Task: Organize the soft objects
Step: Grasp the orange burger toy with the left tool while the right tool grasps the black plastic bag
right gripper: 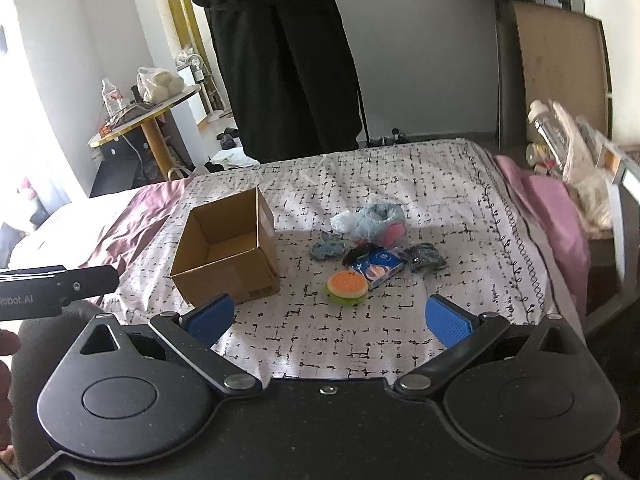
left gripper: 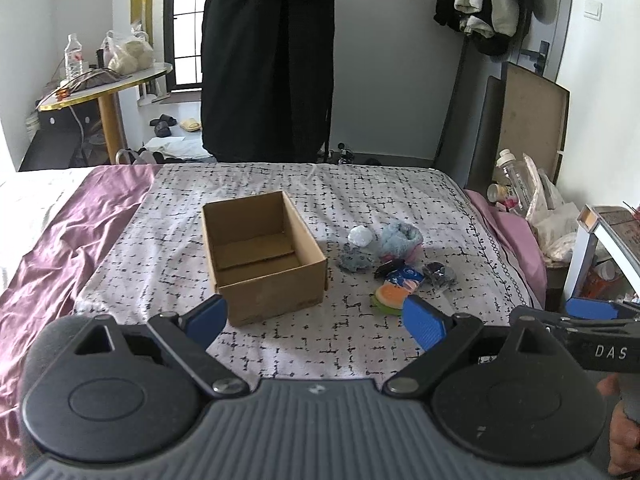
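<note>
An open, empty cardboard box (left gripper: 262,256) (right gripper: 228,252) sits on the patterned bedsheet. To its right lies a cluster of soft things: a burger-shaped squishy (right gripper: 347,287) (left gripper: 390,296), a blue tissue pack (right gripper: 378,266) (left gripper: 406,278), a blue-pink plush (right gripper: 380,222) (left gripper: 400,242), a grey crumpled cloth (right gripper: 329,249) (left gripper: 355,259), a dark wrapped bundle (right gripper: 424,258) (left gripper: 439,274) and a white ball (left gripper: 360,236). My left gripper (left gripper: 316,322) is open and empty, in front of the box. My right gripper (right gripper: 330,320) is open and empty, just short of the burger.
A person in black (left gripper: 268,60) stands at the bed's far edge. A round table (left gripper: 104,84) with a bottle and bags is at the back left. A cluttered nightstand (left gripper: 532,200) is on the right. Purple bedding (left gripper: 60,248) lies left of the sheet.
</note>
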A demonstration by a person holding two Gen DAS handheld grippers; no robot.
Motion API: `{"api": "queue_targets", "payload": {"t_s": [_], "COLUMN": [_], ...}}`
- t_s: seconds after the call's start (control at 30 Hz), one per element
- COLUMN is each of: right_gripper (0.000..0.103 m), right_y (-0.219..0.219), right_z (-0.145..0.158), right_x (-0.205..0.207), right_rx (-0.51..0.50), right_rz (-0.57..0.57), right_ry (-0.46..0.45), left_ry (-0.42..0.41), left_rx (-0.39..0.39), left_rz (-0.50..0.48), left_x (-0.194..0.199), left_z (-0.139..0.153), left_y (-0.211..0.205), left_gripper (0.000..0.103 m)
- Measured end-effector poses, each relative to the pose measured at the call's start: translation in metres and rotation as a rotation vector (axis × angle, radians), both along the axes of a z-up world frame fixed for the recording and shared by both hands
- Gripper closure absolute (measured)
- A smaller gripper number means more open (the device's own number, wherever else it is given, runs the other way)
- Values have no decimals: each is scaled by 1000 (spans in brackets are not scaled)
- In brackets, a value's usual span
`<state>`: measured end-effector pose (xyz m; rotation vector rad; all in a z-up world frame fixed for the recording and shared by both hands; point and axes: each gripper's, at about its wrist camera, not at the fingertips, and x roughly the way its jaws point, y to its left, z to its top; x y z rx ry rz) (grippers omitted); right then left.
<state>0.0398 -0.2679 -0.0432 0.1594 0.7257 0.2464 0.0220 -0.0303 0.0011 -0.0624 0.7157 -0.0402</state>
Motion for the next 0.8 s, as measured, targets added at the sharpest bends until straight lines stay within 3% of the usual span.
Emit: {"api": "queue_targets", "payload": {"t_s": [0.37,0.8], "right_gripper": [0,7], "right_y": [-24,-48], "right_z": [-24,-58], "right_x": [38,87], "right_rx": [33,70], "right_rz": [-30,-93], "right_ry": [68,138], "left_ry": [73,160], "left_rx": [-28,-43], "left_rz": [-25,-36], "left_x": [39,89], "left_z": [-27,-62], "left_y": [-25,-49], "left_gripper": [10,12]}}
